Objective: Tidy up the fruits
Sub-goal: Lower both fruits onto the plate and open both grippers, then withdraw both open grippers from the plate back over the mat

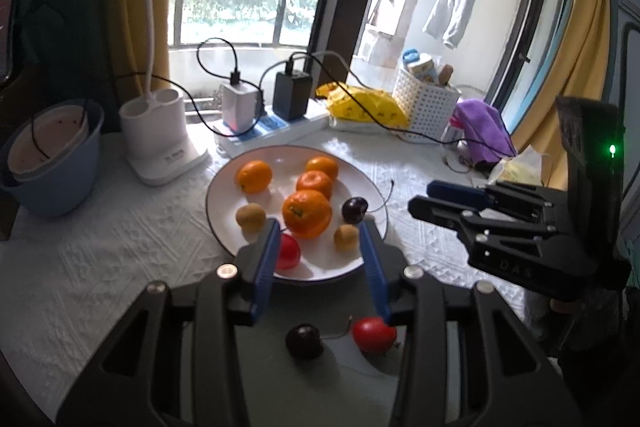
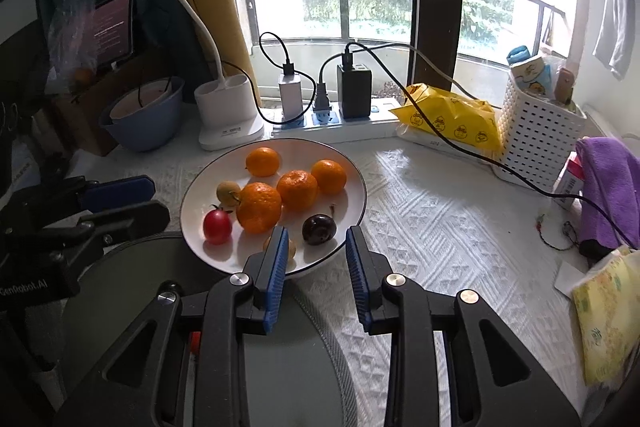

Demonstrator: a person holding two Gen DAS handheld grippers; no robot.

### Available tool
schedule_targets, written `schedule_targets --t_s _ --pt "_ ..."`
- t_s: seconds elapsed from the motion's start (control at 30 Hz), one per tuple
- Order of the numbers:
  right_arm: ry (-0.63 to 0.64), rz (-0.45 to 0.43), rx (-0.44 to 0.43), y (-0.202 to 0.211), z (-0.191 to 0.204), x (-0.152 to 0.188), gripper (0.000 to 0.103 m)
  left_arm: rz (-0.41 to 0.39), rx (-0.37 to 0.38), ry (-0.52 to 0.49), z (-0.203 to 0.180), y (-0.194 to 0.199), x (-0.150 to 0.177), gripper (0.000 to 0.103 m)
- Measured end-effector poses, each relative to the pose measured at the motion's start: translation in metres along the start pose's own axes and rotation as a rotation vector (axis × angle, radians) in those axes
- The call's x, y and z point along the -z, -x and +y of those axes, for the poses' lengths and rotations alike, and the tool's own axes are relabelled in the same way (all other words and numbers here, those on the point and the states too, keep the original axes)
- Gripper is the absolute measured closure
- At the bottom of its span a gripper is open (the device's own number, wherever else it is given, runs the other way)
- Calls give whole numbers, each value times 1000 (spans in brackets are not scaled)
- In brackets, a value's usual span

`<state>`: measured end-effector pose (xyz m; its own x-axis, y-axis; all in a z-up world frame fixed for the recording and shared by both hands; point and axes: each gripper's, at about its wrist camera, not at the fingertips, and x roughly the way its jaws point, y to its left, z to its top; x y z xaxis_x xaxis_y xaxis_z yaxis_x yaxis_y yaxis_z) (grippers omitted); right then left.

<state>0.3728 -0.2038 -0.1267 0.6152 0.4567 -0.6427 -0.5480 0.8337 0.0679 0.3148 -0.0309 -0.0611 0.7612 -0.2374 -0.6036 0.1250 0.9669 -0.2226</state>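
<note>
A white plate (image 2: 352, 163) with a thin dark rim stands on the white textured tablecloth (image 2: 440, 227). In it lie four mandarins (image 2: 259, 207), two small tan round fruits that look like longans (image 1: 250, 215), one dark cherry (image 2: 318, 228) with its stem, and one red cherry tomato (image 2: 217, 226). The largest mandarin is in the middle of the plate, and the dark cherry lies just beside it.

Nearer to the cameras there is a grey-green round plate (image 1: 340, 379). It holds a second dark cherry (image 1: 305, 341) and a second red tomato (image 1: 374, 334); they lie near each other but do not touch.

The left gripper (image 1: 322, 267) hangs above the near rim of the white plate. Its blue pads (image 1: 264, 267) stand apart and nothing is between them. The right gripper (image 2: 316, 267) shows a gap between its pads too, with nothing in it; this is as narrow as its jaws get, so it is closed and empty.

Behind the white plate there is a blue bowl (image 2: 140, 131) with a pale bowl nested inside it. At the right a white perforated basket (image 2: 536, 143) holds packets and a bottle. A yellow bag (image 2: 452, 119) lies on the power strip (image 2: 332, 125) beside the basket.
</note>
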Motion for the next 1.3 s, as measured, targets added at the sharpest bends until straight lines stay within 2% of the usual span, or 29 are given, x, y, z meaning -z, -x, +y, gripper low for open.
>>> schedule_targets --t_s 0.43,0.77,0.83,0.9,0.97,1.3 --pt "34 -32 11 35 31 4 72 -68 -48 35 16 52 14 60" --pt "52 -25 16 49 55 16 71 -79 -92 73 40 84 38 58" --pt "55 -20 12 49 60 19 71 -82 -96 82 44 88 43 53" --pt "56 -14 12 49 64 22 69 -87 -97 93 47 92 47 36" --pt "56 -4 8 47 69 25 66 -90 -101 113 52 95 52 36" --pt "92 68 -1 32 89 49 64 -69 -116 169 65 94 76 36"
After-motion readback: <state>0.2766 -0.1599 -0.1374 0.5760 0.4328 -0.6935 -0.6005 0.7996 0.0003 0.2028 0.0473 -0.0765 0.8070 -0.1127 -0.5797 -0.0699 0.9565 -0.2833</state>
